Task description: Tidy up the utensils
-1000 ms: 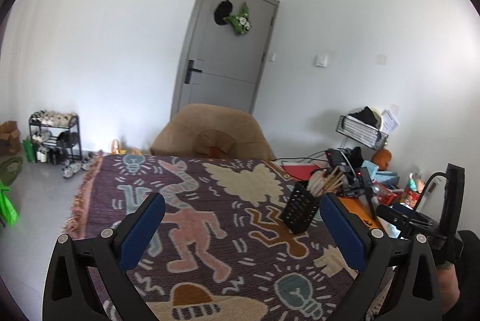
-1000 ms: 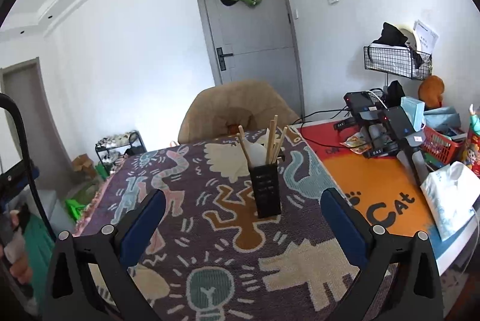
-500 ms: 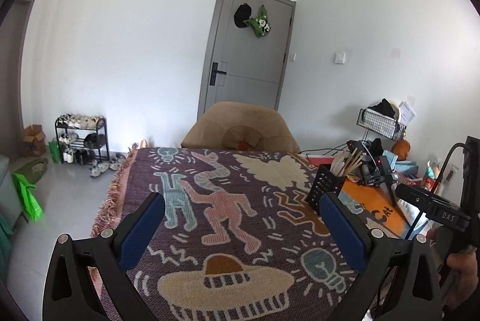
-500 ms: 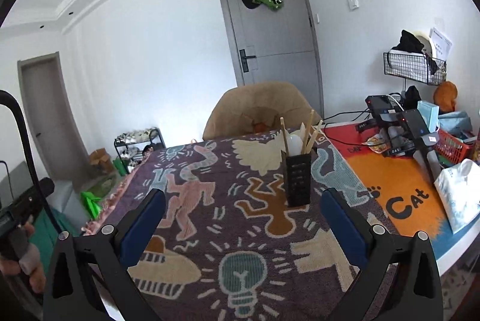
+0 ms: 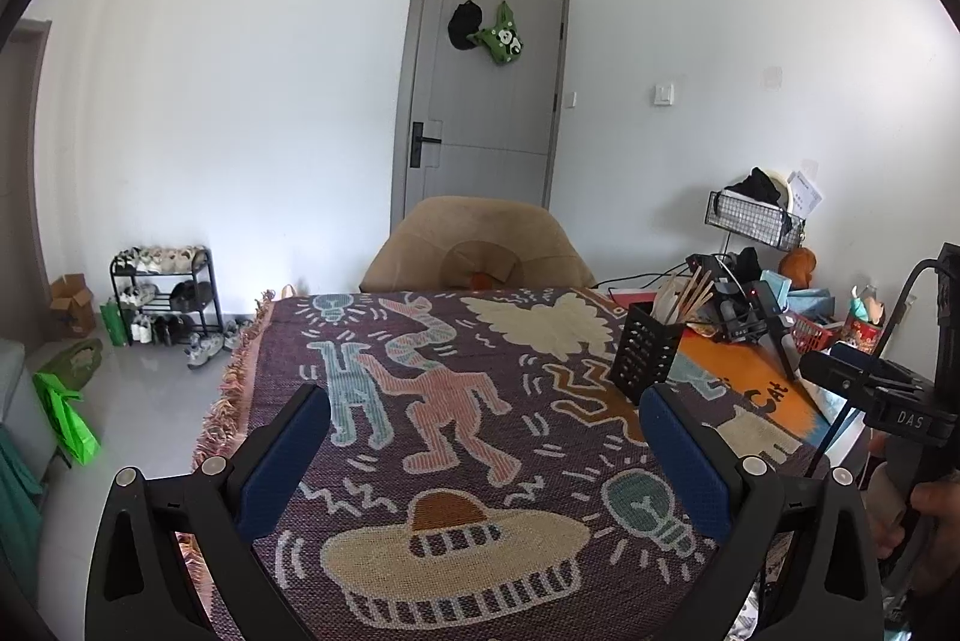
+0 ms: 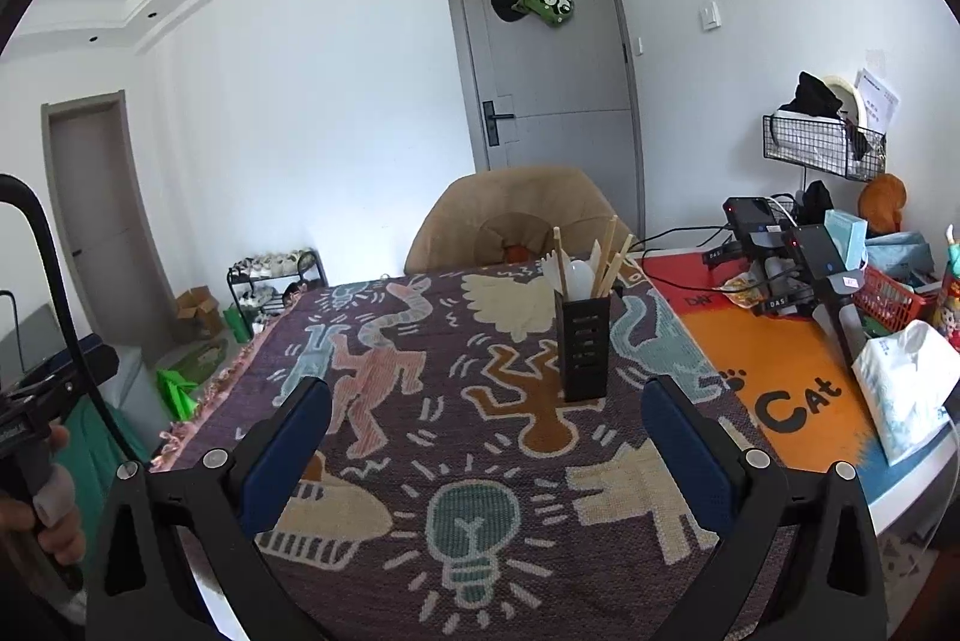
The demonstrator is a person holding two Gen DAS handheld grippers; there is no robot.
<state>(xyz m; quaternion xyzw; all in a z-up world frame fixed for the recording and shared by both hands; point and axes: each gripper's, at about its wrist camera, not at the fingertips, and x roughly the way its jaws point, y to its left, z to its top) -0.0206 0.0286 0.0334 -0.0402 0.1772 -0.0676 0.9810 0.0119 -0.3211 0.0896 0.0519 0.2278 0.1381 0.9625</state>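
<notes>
Your left gripper (image 5: 485, 446) is wide and holds nothing. It hangs over the near edge of the desk (image 5: 774, 383), above the hat picture on the colorful blanket (image 5: 456, 401). Your right gripper (image 6: 486, 446) is wide too, with nothing in it, above the light bulb picture. The black holder (image 6: 583, 348) stands upright on the blanket, past your right gripper and a bit to its right. Wooden chopsticks (image 6: 609, 254) and a white spoon (image 6: 579, 276) stick up out of it. Behind the desk is a tan chair (image 6: 522, 212), then a gray door (image 6: 555, 59).
</notes>
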